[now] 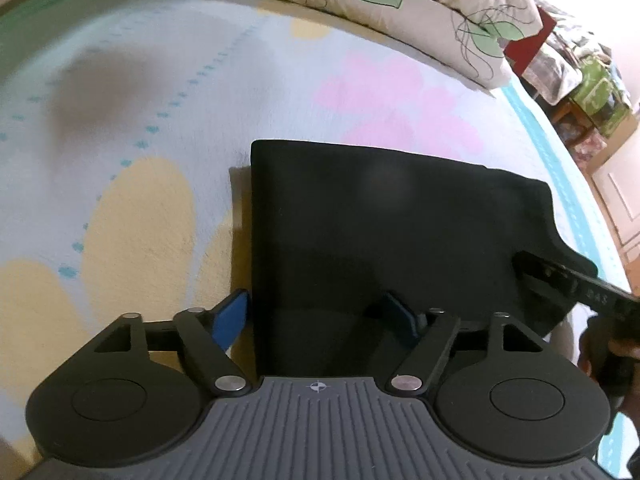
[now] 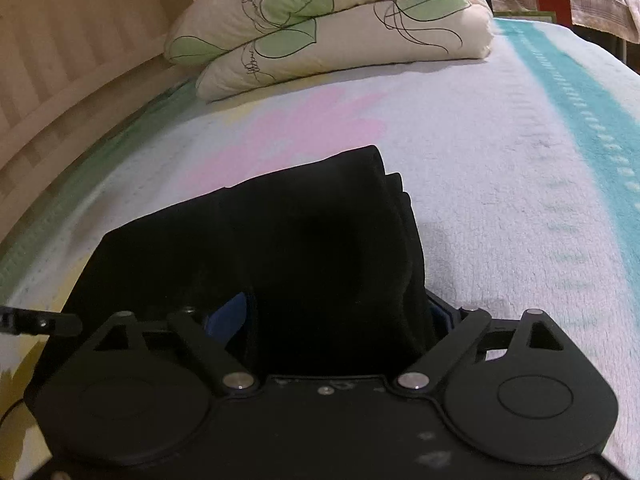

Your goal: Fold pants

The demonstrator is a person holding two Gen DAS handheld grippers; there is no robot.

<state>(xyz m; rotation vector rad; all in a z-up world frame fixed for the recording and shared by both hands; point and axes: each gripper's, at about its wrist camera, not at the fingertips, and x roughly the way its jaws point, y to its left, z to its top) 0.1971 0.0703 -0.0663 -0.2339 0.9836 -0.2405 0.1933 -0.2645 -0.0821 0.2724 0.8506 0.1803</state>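
Note:
The black pants (image 1: 380, 220) lie folded into a thick rectangle on the pastel flowered bedspread (image 1: 132, 208). My left gripper (image 1: 316, 316) stands open over their near left corner. Its left blue pad (image 1: 232, 316) is off the cloth's edge, and its right pad (image 1: 400, 316) is above the fabric. In the right wrist view the pants (image 2: 312, 248) show stacked fold edges on their right side. My right gripper (image 2: 336, 312) is open wide around that near end, a blue pad (image 2: 234, 312) on either side. One finger of the right gripper (image 1: 568, 284) reaches onto the pants' right edge in the left wrist view.
Two leaf-print pillows (image 2: 320, 28) are stacked at the head of the bed, beside a pale wooden headboard (image 2: 72, 52). A teal stripe (image 2: 592, 120) runs along the bed's right side. Cluttered furniture (image 1: 588, 88) stands past the bed's edge. A hand (image 1: 608, 360) holds the right gripper.

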